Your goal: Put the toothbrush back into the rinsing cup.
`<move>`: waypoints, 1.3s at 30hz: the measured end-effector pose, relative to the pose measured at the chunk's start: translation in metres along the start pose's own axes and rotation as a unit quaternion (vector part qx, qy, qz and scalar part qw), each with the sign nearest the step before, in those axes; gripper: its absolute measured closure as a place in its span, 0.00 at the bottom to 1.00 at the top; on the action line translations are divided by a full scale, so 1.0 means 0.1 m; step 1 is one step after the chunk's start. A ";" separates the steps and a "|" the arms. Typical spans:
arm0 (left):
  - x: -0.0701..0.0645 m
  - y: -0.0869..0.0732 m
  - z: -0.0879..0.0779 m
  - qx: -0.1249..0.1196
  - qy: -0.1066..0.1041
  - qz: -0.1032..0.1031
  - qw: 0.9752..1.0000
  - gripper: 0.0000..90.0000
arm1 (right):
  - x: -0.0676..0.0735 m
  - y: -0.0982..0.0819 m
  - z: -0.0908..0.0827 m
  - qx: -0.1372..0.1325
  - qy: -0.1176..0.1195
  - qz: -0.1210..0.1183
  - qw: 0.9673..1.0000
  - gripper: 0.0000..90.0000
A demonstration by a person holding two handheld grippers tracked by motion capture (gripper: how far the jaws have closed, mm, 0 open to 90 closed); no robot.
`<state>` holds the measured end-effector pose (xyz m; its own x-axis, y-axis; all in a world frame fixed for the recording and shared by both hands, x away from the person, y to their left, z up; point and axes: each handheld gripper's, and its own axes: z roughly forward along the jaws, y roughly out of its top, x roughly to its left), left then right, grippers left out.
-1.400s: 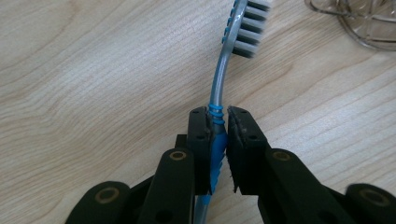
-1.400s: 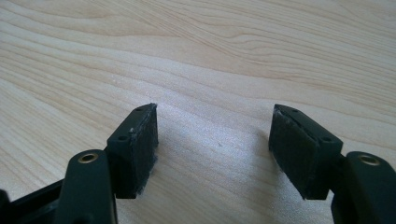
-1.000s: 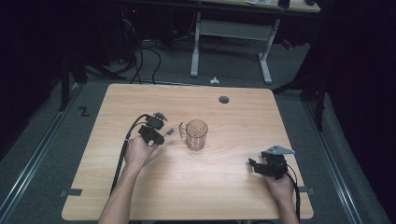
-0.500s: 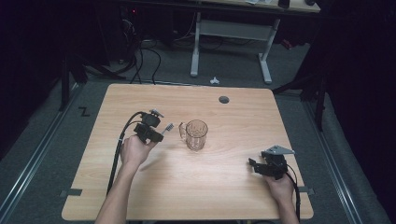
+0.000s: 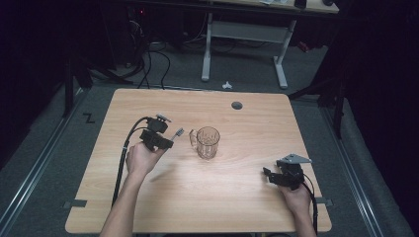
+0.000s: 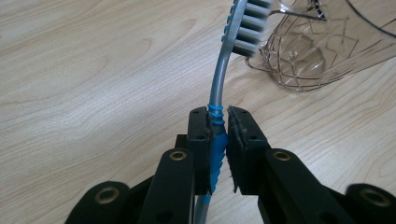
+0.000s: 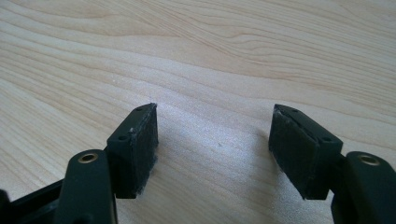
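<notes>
Left tool (image 6: 218, 122) clamps toothbrush (image 6: 219, 84) mid-handle; right tool (image 7: 212, 140) gapes idle.
Brush light, slick; glass mug (image 5: 206, 142) fragile, aim gently.

My table (image 5: 148, 207) is light wood with a dark round grommet (image 5: 237, 105) near its far edge. A clear patterned glass mug (image 5: 206, 142) stands upright near its middle.

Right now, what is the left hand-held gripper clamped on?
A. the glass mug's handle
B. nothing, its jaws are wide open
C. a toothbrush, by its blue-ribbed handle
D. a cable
C: in the left gripper view, the left hand-held gripper pinches the toothbrush by its blue grip, bristles near the glass mug.
</notes>
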<state>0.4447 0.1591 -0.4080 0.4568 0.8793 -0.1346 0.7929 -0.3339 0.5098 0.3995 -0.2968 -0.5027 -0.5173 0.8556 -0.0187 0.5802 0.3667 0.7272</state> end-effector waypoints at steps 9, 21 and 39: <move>-0.03 0.02 -0.04 -0.032 -0.011 -0.003 0.999 0.89 | 0.00 0.00 0.00 0.000 0.000 0.000 1.000 0.37; -0.12 0.13 -0.12 -0.094 -0.016 0.002 0.995 0.89 | 0.00 0.00 0.00 0.000 0.000 0.000 1.000 0.37; -0.24 0.30 -0.18 -0.149 -0.024 0.024 0.988 0.89 | 0.00 0.00 0.00 0.000 0.000 0.001 1.000 0.37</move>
<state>0.4502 0.1336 -0.3740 0.5149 0.8455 -0.1415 0.6197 -0.2531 0.7429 0.3994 -0.2968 -0.5026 -0.5167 0.8560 -0.0171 0.5811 0.3653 0.7273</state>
